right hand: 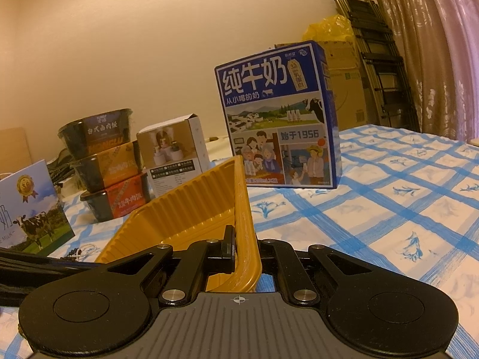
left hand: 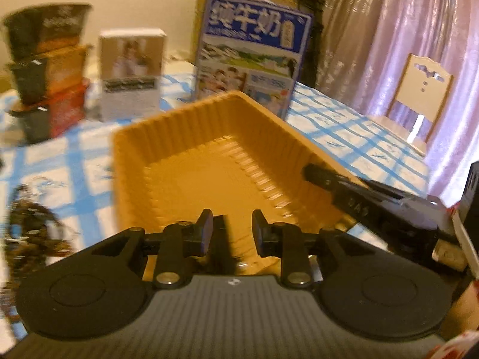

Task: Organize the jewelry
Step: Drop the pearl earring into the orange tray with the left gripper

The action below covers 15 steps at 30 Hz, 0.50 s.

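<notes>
Place: a home dining room
Surface: blue-checked tablecloth (right hand: 374, 209)
Seating: wooden chair (left hand: 419, 95)
Window side: pink curtain (left hand: 404, 30)
Groceries: milk carton box (right hand: 275, 119), stacked instant-meal bowls (right hand: 104, 161)

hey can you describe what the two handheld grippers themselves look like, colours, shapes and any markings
Both match: the left gripper and right gripper have matte black angular finger linkages with silver pivot screws, flanked by two round black discs with recessed circles. Behind sits a grey ribbed body carrying a small white crosshair mark. The left view also shows pale embossed lettering on the side of the right gripper, too blurred to read. No cables are visible.
</notes>
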{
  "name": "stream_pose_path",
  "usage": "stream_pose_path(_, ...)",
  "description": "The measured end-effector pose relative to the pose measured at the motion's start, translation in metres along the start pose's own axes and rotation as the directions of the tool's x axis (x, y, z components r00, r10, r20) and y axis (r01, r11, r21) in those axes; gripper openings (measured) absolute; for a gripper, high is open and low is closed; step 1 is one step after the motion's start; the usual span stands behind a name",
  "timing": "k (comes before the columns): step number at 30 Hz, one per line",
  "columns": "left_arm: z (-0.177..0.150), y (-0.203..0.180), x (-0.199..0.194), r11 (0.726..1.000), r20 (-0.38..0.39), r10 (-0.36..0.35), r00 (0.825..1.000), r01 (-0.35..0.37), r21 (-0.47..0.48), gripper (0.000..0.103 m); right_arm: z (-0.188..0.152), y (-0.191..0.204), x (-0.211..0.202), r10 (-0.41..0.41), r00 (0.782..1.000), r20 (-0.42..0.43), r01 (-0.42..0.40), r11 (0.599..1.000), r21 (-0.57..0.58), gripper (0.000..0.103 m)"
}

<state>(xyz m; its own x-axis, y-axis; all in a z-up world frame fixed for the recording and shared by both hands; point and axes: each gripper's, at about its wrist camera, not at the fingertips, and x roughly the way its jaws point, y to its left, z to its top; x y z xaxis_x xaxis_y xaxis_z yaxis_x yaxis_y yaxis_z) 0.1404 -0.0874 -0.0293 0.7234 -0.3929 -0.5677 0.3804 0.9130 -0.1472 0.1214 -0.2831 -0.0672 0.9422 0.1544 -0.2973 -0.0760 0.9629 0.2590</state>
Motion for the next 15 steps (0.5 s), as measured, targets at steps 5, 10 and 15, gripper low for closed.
stream_pose_path(5, -0.022, 0.029, -0.036, 0.99, -0.005, 0.138, 0.99, -0.138, -0.004, 0.029, 0.0, 0.0, 0.0, 0.0, 1.0, 0.001, 0.0, 1.0, -0.001, 0.006)
stream_pose_path(10, -0.05, 0.063, -0.062, 0.96, -0.061, 0.278, 0.959, -0.28, -0.023, 0.029, 0.0, 0.0, 0.0, -0.002, 1.0, -0.001, 0.002, 1.0, -0.002, 0.006)
stream_pose_path(15, -0.067, 0.09, -0.077, 0.929, -0.103, 0.362, 0.927, -0.368, -0.044, 0.029, -0.001, -0.001, 0.0, -0.007, 1.0, -0.001, 0.007, 1.0, -0.002, 0.006)
